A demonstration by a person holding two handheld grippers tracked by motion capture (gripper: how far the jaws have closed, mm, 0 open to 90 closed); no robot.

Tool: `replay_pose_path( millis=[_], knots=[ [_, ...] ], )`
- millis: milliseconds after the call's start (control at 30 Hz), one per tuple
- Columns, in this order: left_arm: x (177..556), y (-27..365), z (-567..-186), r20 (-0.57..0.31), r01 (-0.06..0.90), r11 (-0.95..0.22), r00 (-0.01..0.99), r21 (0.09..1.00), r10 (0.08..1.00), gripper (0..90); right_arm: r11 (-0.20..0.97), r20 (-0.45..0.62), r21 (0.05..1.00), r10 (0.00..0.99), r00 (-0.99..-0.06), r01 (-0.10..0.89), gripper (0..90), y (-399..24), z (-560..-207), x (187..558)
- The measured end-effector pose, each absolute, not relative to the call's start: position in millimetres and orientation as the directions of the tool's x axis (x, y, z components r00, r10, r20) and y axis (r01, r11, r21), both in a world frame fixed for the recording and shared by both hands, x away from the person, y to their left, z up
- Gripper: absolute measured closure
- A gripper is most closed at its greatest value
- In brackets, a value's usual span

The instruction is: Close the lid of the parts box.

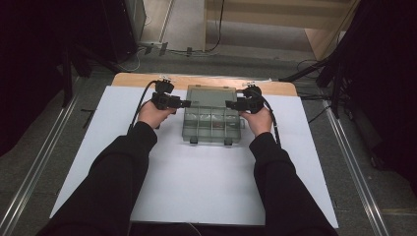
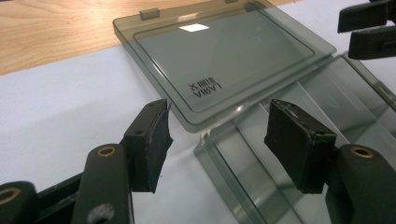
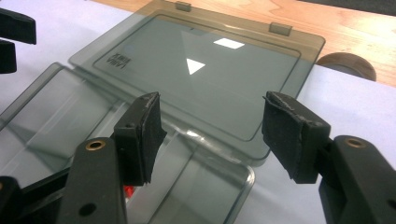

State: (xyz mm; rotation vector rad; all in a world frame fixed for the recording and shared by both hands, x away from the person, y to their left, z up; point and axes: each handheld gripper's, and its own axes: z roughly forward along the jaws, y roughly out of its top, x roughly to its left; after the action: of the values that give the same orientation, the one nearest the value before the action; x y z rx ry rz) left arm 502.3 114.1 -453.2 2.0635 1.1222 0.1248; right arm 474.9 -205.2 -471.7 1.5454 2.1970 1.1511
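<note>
Clear compartment box (image 1: 211,125) sits mid-counter on the white sheet (image 1: 196,187), lid (image 1: 212,96) flipped flat to the far side. Left gripper (image 1: 186,103) at the box's left hinge corner, right gripper (image 1: 229,104) at the right; both jaws spread wide, gripping nothing. Wooden counter (image 1: 206,81) edge beyond.

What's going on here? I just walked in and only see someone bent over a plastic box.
A person holds tongs in each hand at a table covered with a white sheet. Between them lies a clear compartment box, its smoky lid flipped open and lying flat on the far side. The left tongs and right tongs sit at the box's left and right edges near the hinge, both open and gripping nothing. Something small and red lies in one compartment.
</note>
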Motion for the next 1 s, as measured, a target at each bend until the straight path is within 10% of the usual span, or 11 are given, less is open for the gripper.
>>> replay_pose_path(
  millis=[1000],
  knots=[
    [530.0,97.4,-494.7,-0.384,0.78,-0.147,0.451,0.608,0.805,45.4,-0.007,0.369,0.631,0.882,-0.292,0.776,38.4,-212.6,-509.5,498.1]
  ],
)
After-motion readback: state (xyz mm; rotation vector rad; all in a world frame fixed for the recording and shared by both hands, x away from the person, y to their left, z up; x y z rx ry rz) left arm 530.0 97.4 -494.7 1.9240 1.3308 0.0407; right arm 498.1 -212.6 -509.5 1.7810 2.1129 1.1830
